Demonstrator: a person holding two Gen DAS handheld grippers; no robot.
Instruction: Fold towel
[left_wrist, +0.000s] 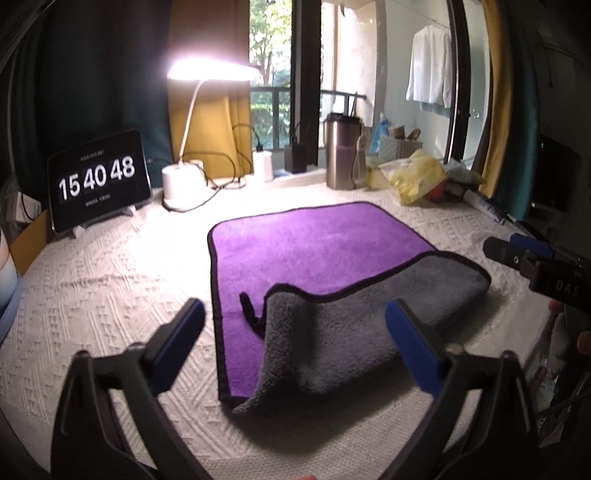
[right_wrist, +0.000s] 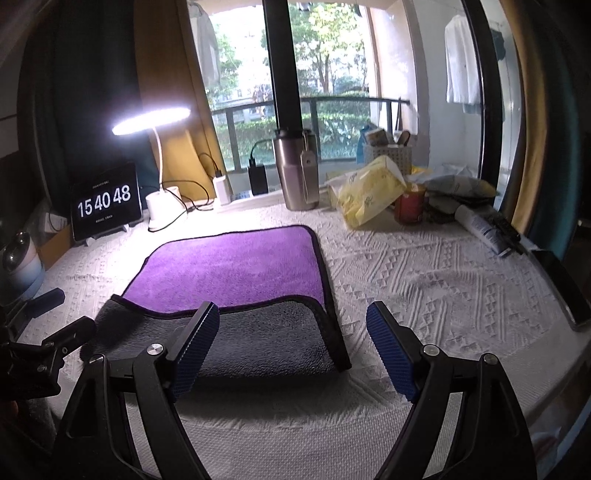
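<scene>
A purple towel (left_wrist: 317, 240) with a black border and a grey underside lies on the white textured cloth. Its near edge is folded over loosely, grey side up (left_wrist: 351, 332), and bunched at the near left corner. It also shows in the right wrist view (right_wrist: 236, 262) with the grey flap (right_wrist: 258, 339) at the near side. My left gripper (left_wrist: 295, 347) is open and empty, just above the grey flap. My right gripper (right_wrist: 291, 347) is open and empty, above the towel's near right corner. Each gripper shows at the edge of the other's view.
At the back stand a tablet clock (left_wrist: 98, 181), a lit desk lamp (left_wrist: 184, 181), chargers with cables, a steel tumbler (left_wrist: 341, 155), a yellow tissue pack (right_wrist: 369, 192), a red can (right_wrist: 410, 203) and tubes (right_wrist: 484, 229). A phone (right_wrist: 569, 295) lies at the right edge.
</scene>
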